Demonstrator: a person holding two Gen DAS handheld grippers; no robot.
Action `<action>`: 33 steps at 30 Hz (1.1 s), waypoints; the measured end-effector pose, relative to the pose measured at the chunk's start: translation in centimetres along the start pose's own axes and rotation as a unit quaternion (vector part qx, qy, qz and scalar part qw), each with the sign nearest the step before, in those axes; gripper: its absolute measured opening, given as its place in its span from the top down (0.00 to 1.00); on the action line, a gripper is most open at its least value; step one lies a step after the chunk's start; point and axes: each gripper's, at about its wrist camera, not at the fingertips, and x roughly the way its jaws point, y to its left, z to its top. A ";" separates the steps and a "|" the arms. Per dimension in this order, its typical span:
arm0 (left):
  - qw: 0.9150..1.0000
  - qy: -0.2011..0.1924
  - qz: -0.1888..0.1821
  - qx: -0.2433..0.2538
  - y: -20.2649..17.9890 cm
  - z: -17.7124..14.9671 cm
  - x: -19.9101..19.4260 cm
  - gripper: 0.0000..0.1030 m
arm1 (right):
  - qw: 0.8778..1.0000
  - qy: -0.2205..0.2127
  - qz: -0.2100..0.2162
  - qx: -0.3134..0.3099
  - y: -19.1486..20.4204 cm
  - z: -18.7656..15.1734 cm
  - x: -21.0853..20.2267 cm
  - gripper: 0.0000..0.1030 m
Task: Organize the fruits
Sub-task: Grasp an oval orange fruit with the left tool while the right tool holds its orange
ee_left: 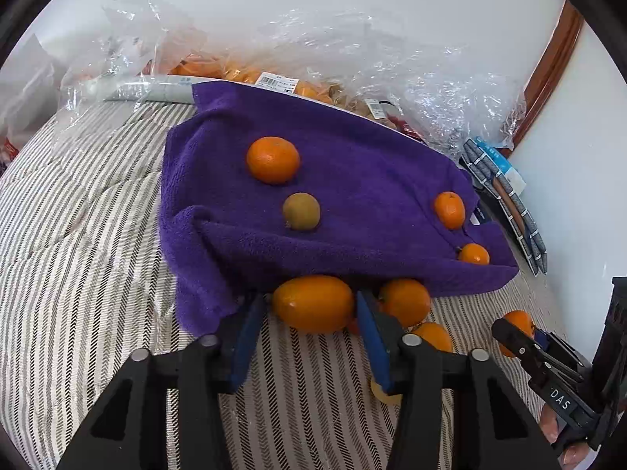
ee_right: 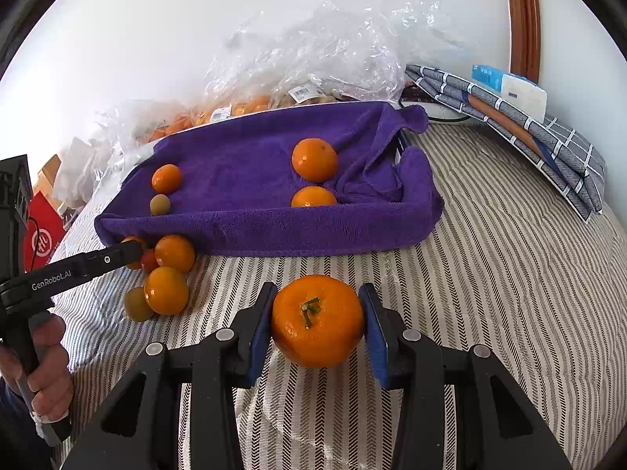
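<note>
My left gripper (ee_left: 311, 298) is shut on an oval orange fruit (ee_left: 313, 303) that lies on the striped cover at the front edge of the purple towel (ee_left: 352, 172). Beside it sit more loose oranges (ee_left: 405, 300); in the right wrist view this cluster (ee_right: 166, 290) includes a greenish fruit (ee_right: 137, 304). My right gripper (ee_right: 317, 289) is shut on a stemmed tangerine (ee_right: 317, 321), held above the cover in front of the towel (ee_right: 243, 156). On the towel rest a large orange (ee_left: 273, 159), a green-brown fruit (ee_left: 301, 211) and two small oranges (ee_left: 449, 209).
Crinkled clear plastic bags (ee_left: 352, 51) with packed fruit line the white wall behind the towel. A folded grey checked cloth (ee_right: 548, 137) with a blue-white box (ee_right: 509, 86) lies far right. A red packet (ee_right: 43, 235) sits at the left. A hand (ee_right: 43, 360) holds the left gripper.
</note>
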 end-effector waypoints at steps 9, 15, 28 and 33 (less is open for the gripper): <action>0.999 -0.031 -0.020 -0.006 1.4 -1.2 -2.7 0.57 | 1.000 -0.003 0.000 0.004 0.0 0.0 -0.1 0.59; 0.999 -0.048 -0.019 -0.017 2.1 -1.8 -4.0 0.57 | 1.000 -0.010 0.002 0.006 -0.1 0.0 -0.3 0.59; 0.996 -0.082 -0.042 0.019 0.7 -2.0 -5.5 0.57 | 0.999 -0.036 0.023 0.003 -0.3 -0.2 -1.4 0.59; 0.995 -0.091 -0.042 0.014 0.8 -2.0 -5.9 0.57 | 0.999 -0.041 0.034 0.008 -0.5 -0.2 -1.6 0.59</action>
